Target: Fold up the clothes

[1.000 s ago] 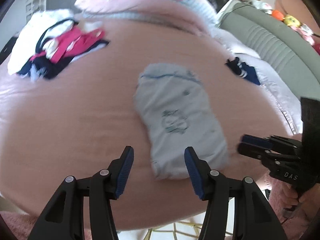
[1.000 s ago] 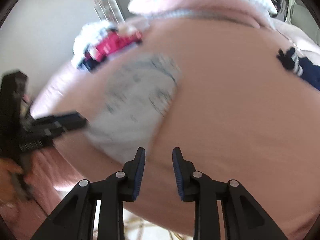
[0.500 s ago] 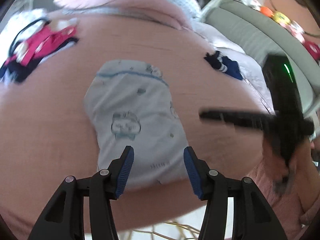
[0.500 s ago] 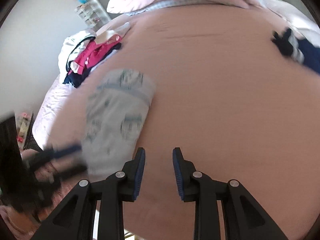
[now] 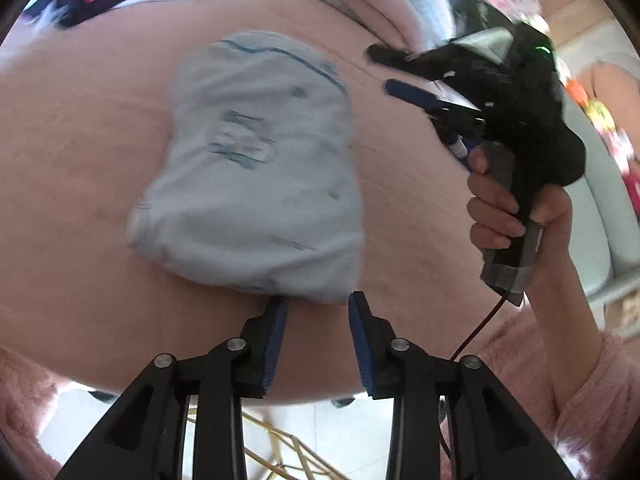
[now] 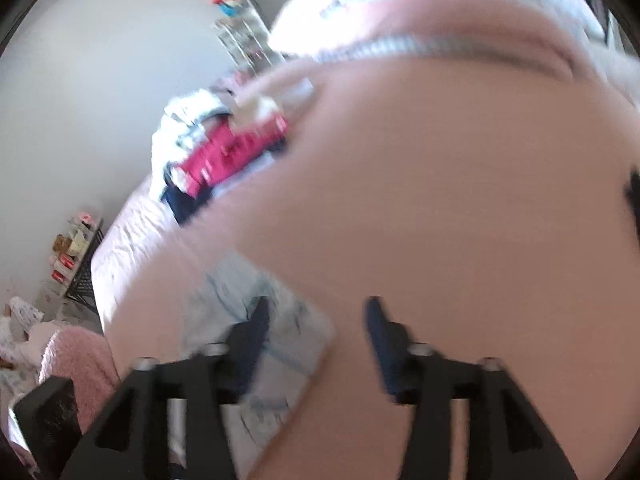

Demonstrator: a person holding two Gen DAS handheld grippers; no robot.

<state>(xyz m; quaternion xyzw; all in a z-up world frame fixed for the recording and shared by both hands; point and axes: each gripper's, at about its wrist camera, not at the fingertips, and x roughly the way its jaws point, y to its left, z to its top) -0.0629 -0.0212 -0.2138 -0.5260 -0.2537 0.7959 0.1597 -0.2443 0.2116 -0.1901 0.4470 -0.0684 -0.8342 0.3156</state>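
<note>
Lying flat, centre frame on the pink bed (image 5: 80, 128): pale blue printed cotton garment (image 5: 256, 168), seemingly folded, soft, light. Left gripper (image 5: 316, 312) jaws part-open at its near hem; right gripper (image 6: 316, 336) jaws wide, empty. Pinch corners.

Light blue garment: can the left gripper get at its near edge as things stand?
Probably yes. The left gripper is open, with its tips right at the near edge of the light blue garment on the pink bed. Nothing lies between them; the right gripper is off to the side.

both tools gape empty: left tool (image 5: 316, 308) low, right tool (image 5: 400, 72) held higher in a hand (image 5: 516, 208).
</note>
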